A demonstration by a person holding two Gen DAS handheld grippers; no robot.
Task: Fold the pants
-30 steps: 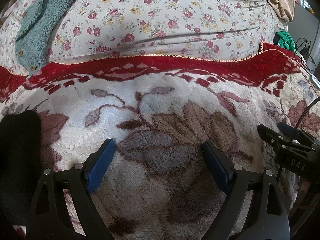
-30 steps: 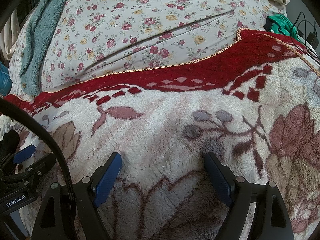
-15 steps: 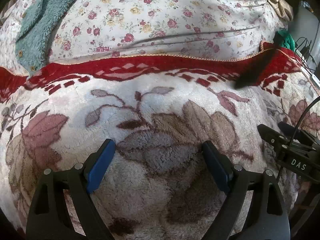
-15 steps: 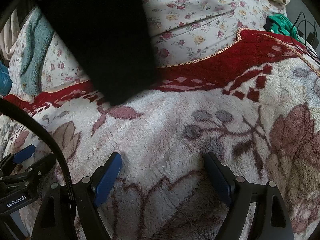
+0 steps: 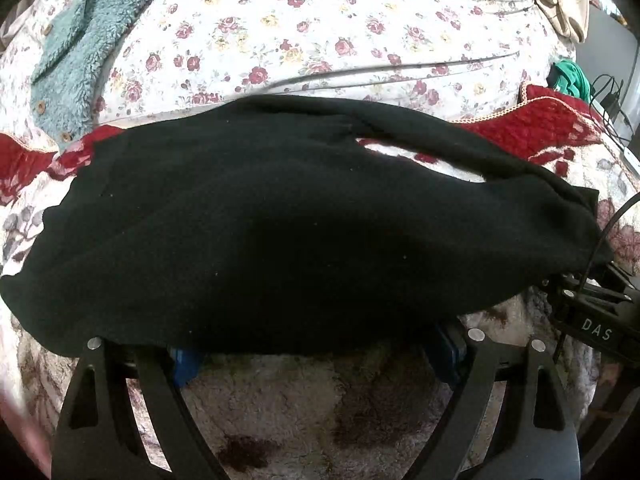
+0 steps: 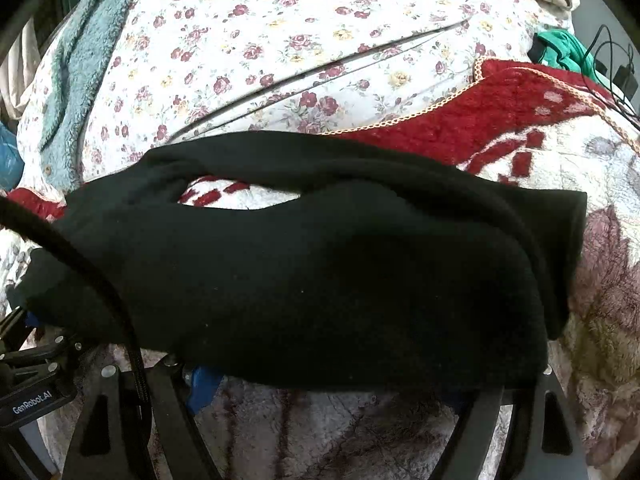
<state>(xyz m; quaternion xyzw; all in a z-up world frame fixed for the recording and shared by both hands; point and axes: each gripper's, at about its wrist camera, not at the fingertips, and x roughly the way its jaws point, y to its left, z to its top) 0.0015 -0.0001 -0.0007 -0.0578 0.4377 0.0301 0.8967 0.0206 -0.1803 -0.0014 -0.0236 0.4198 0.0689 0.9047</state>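
A pair of black pants (image 5: 280,220) lies crosswise on the plush flower-patterned blanket (image 5: 312,408), its two legs parting at the right with a strip of blanket showing between them. The near edge of the pants drapes over my left gripper (image 5: 316,332), which is open; only the bases of its blue pads (image 5: 186,360) show. In the right wrist view the same pants (image 6: 320,280) cover the tips of my right gripper (image 6: 324,364), open too, with one blue pad (image 6: 204,384) peeking out. Neither gripper holds the cloth.
Beyond the blanket's red border (image 6: 500,120) lies a rose-print sheet (image 5: 320,20). A teal fleece garment (image 5: 76,52) rests at the far left, a beige cloth (image 5: 560,4) and a green item (image 6: 560,50) with cables at the far right. The other gripper's body (image 5: 592,320) stands at the right.
The black pants, seen a moment ago in the air at the frames' edges, have come down flat across the blanket and over both grippers' fingertips. The grippers have not moved.
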